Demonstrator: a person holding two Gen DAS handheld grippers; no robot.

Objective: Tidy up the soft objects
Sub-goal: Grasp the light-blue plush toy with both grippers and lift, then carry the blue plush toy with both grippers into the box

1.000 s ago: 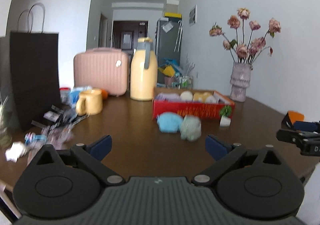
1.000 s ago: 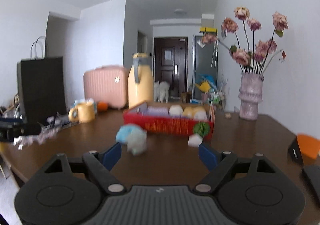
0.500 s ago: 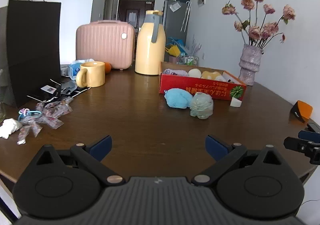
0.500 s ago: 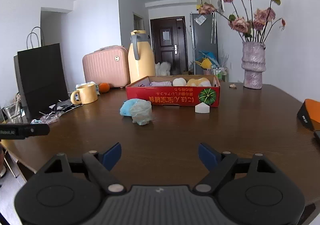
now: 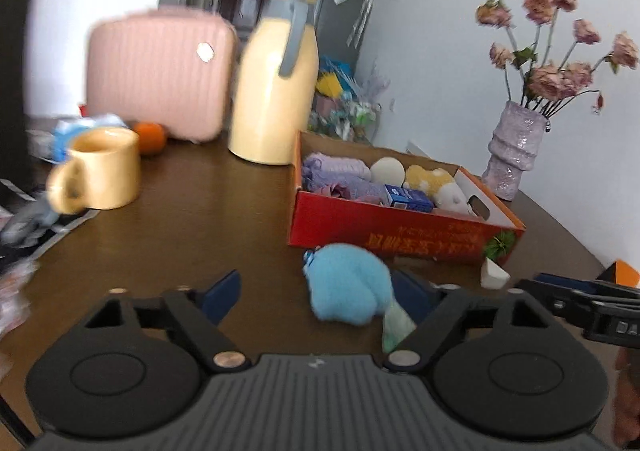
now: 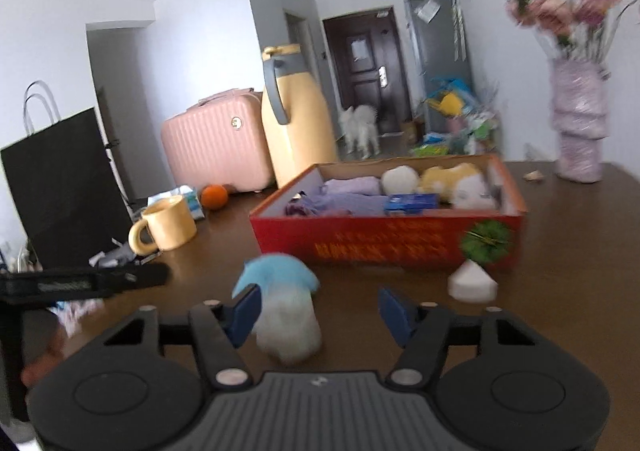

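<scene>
Plushies, blue (image 5: 347,283) and pale (image 6: 289,327), sit on the worktop (image 5: 192,219) by the box (image 6: 392,239). Both grippers, left (image 5: 320,293) and right (image 6: 318,309), have jaws spread wide, nothing grabbed. Looks like the reach-in step; next up, clamp one and lift gently.

I find almost nothing I can read here. The red box (image 6: 400,243) carries a row of yellow characters along its front wall, at centre right of my right-wrist view, but they are too blurred to make out; beside them sits a round green emblem (image 6: 486,241). In my left-wrist view the same yellow print (image 5: 420,239) appears upside down on the box front, right of centre, equally unreadable. The other gripper's bar (image 6: 80,283) at my lower left bears pale lettering, smeared beyond reading.
</scene>
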